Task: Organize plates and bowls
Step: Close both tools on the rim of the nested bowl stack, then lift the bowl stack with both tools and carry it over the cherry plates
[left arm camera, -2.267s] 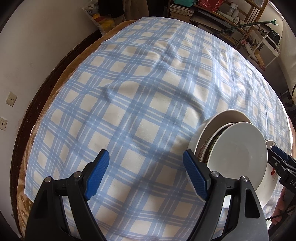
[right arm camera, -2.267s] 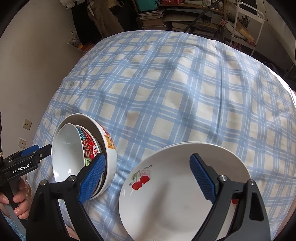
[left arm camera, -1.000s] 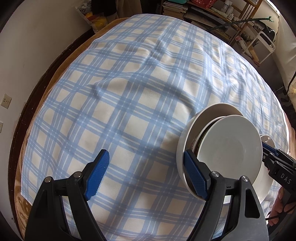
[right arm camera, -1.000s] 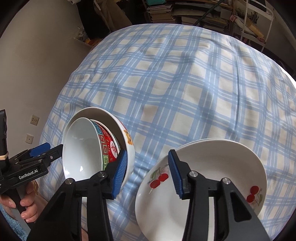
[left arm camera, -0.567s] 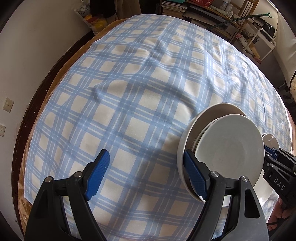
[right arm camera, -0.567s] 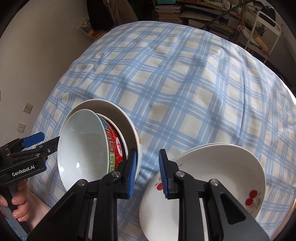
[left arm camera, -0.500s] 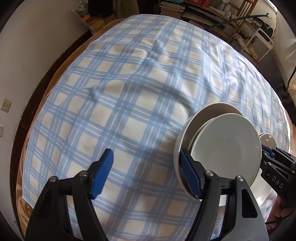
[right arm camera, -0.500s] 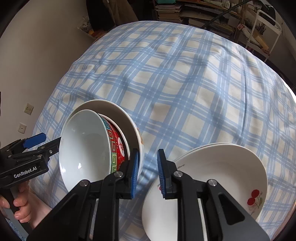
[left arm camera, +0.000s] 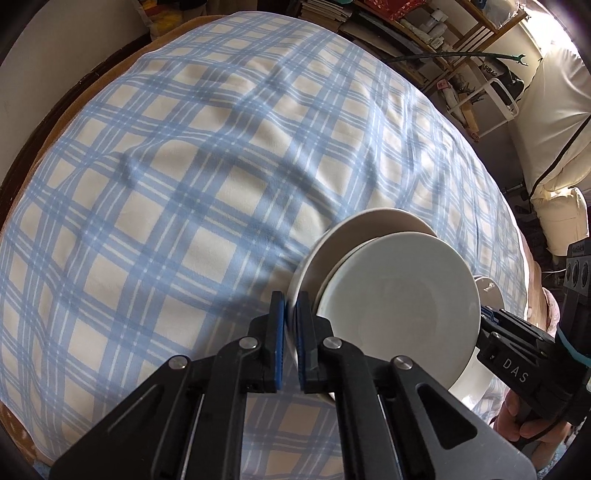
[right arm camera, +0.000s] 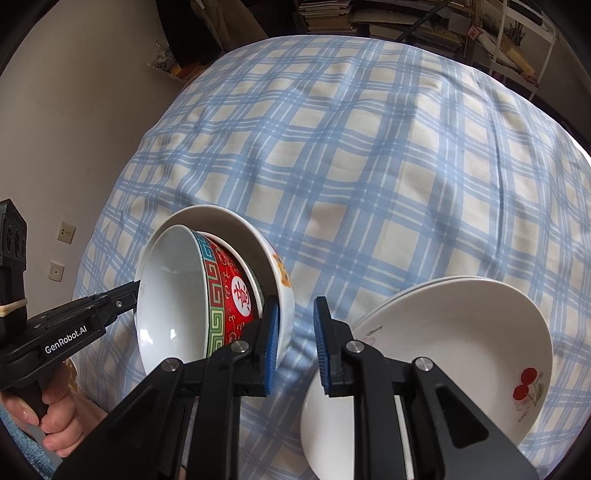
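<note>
Three nested bowls stand on the checked cloth: a plain white inner bowl (right arm camera: 166, 288), a red patterned bowl (right arm camera: 236, 291) and a large white outer bowl (left arm camera: 354, 229). My left gripper (left arm camera: 290, 332) is shut on the near rim of the outer bowl. My right gripper (right arm camera: 295, 343) straddles the opposite rim of that bowl (right arm camera: 229, 225). Its jaws are closing, with one pad inside the wall, and a sliver of cloth still shows before the other pad. A stack of white cherry plates (right arm camera: 443, 332) lies just right of it.
The blue checked tablecloth (left arm camera: 166, 184) stretches far ahead, and its brown edge (left arm camera: 55, 122) runs along a wall on the left. Crowded bookshelves (left arm camera: 369, 14) and a white rack (left arm camera: 495, 107) stand beyond the table. A hand (right arm camera: 55, 417) holds the left gripper's handle.
The left jaws went from wide open to shut on the outer bowl's rim. The right jaws narrowed from wide apart to a small gap around the bowl's other side.
</note>
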The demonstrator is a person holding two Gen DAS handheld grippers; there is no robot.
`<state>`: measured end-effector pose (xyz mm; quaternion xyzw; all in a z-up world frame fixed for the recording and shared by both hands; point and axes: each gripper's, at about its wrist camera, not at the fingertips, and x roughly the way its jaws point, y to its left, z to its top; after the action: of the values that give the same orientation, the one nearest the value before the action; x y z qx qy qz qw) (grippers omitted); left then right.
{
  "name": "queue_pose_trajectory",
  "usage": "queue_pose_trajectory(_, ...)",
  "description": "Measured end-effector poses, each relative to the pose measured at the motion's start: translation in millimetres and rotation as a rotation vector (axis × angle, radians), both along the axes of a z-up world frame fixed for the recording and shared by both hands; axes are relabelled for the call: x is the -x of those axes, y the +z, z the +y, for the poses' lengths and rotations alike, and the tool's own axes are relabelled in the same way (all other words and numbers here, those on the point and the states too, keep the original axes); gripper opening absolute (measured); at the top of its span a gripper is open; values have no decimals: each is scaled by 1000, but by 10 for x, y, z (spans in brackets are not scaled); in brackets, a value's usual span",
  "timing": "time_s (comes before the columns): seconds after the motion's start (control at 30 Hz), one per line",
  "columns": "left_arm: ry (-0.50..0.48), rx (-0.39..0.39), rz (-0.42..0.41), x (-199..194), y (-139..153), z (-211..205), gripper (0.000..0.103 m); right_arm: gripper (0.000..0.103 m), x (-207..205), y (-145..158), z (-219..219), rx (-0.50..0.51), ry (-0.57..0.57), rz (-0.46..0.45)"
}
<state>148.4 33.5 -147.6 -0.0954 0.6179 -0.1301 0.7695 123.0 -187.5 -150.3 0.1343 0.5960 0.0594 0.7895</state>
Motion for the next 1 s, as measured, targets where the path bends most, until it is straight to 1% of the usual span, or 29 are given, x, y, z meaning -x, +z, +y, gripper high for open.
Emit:
queue_pose_trajectory(0.03,1,3,3,-5,-2,-2,4,17,1,-2,9,-2,2,1)
queue_pose_trajectory(0.1,0,0,2,-10,-7,0,4,10,-1,-6,37,-9,1,6)
queue_pose_trajectory(0.23,7,9,4,-13,-21,16,4,10,-7,1,48,-12,-21,14)
queue_pose_trajectory(0.33,3,-3,-1,-13,-13,27,4,10,-7,-7,30,-26,-43,21)
queue_pose_trajectory(0.5,4,-27,-8,-5,-6,-25,4,10,-25,0,40,-18,-38,30)
queue_pose_trajectory(0.63,12,-10,-2,-21,-29,-15,4,10,-38,-18,19,-35,-66,39)
queue_pose_trajectory(0.73,14,-7,-2,-20,-34,-6,4,10,-37,-3,51,-17,-54,38)
queue_pose_trajectory(0.83,17,-5,-4,-14,-33,12,4,10,-26,-1,51,-17,-67,34)
queue_pose_trajectory(1.0,-6,-47,-21,21,34,-44,3,10,0,41,65,-6,-51,17)
